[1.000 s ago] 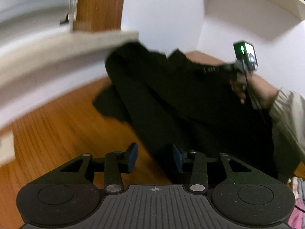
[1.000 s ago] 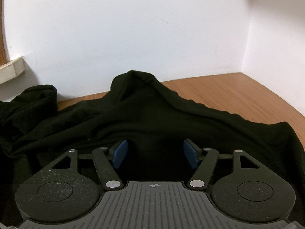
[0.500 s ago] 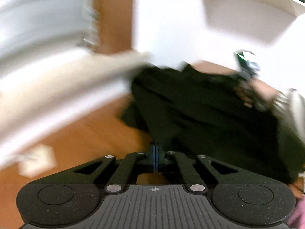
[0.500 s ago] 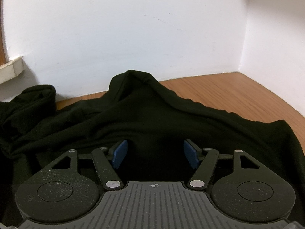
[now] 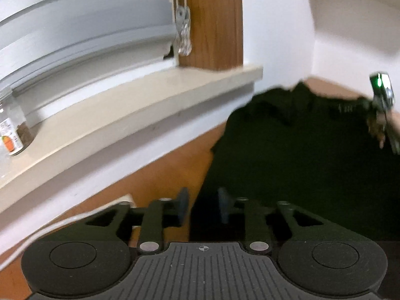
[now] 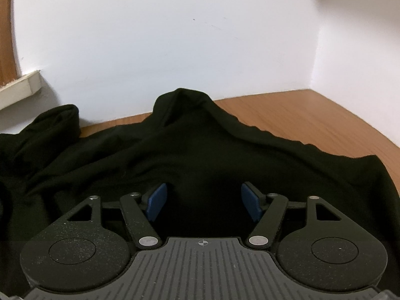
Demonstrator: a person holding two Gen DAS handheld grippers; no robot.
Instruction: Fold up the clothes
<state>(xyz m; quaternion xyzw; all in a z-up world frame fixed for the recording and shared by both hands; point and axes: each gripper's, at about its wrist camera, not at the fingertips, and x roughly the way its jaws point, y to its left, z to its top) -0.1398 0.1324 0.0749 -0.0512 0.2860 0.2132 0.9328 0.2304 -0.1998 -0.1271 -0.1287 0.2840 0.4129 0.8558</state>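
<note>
Left gripper (image 5: 201, 208) fingers reopened off black garment (image 6: 200, 155) edge after brief pinch, right gripper (image 6: 203, 201) fingers spread, garment rumpled on desk (image 6: 312, 115), unfolded.

My left wrist camera sits low behind the left gripper (image 5: 202, 208), close over the wooden floor (image 5: 160, 175), facing along the windowsill (image 5: 130, 105) and the white wall (image 5: 275, 25) toward the corner. My right wrist camera looks from just behind the right gripper (image 6: 203, 201), very near the black garment (image 6: 200, 155), straight at the white wall. Both views share the garment (image 5: 300, 150), and the left view also catches the right gripper (image 5: 381, 92) at its right edge.
</note>
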